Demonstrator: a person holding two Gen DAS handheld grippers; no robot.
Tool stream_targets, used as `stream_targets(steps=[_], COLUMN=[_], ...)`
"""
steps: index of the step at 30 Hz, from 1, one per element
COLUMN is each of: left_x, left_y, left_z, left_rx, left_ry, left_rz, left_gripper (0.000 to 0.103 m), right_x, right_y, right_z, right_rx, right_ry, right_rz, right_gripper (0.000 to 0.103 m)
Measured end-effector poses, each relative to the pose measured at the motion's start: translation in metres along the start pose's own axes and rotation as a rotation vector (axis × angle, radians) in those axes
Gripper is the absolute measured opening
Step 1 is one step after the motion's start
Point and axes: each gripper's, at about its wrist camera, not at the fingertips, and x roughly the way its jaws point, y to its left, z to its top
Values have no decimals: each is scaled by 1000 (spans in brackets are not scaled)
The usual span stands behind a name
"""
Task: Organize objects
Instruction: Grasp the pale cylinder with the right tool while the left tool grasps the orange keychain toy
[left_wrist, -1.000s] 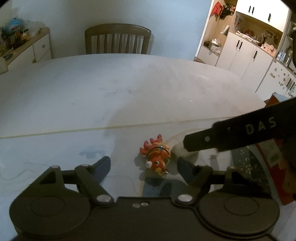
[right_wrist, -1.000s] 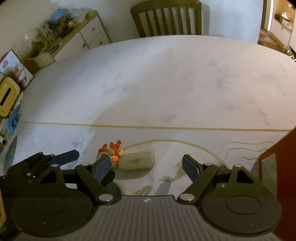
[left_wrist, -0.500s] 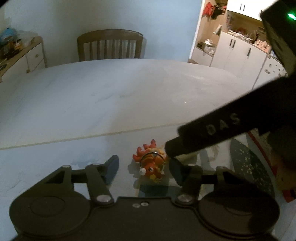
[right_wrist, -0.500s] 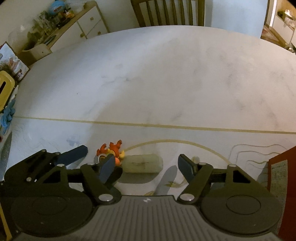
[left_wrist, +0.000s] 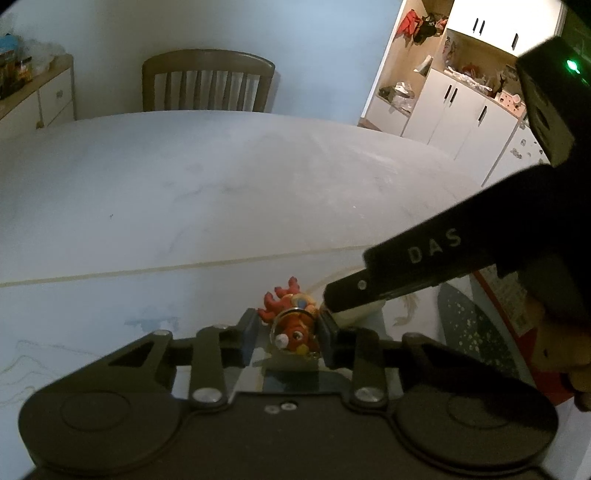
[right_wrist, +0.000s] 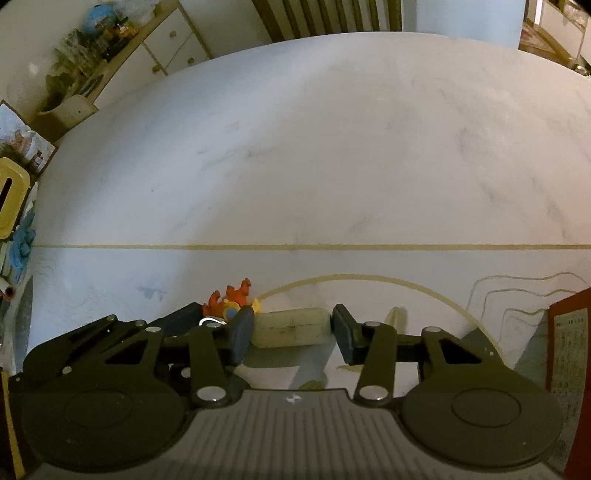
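Closing, the left gripper (left_wrist: 286, 338) pinched the orange fish keychain (left_wrist: 293, 326); beside it, the right gripper (right_wrist: 291, 330) clamped the pale eraser (right_wrist: 290, 326) endwise.

Red-orange creature figurine (left_wrist: 293, 326) with metal ring lies on the surface (right_wrist: 332, 166), touching a pale cylindrical capsule (right_wrist: 291, 328) lying sideways.

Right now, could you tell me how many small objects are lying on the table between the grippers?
2: an orange toy figure between the left gripper's fingers, and beside it a pale cylinder between the right gripper's fingers. Others may be hidden.
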Motion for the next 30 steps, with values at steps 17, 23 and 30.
stream_targets(steps=[17, 23, 30], left_x=[-17, -14, -8], left_y=[12, 12, 3], left_z=[1, 4, 1], left_rx=[-29, -14, 26], left_ry=[2, 20, 19], left_rz=[21, 29, 52], left_gripper=[19, 27, 38], right_x=[-15, -8, 0], right_y=[-1, 7, 14], right_z=[-11, -6, -4], right_rx=[-25, -27, -21], right_ry=[-17, -5, 14], right_rz=[23, -2, -47], right_gripper=[47, 57, 57])
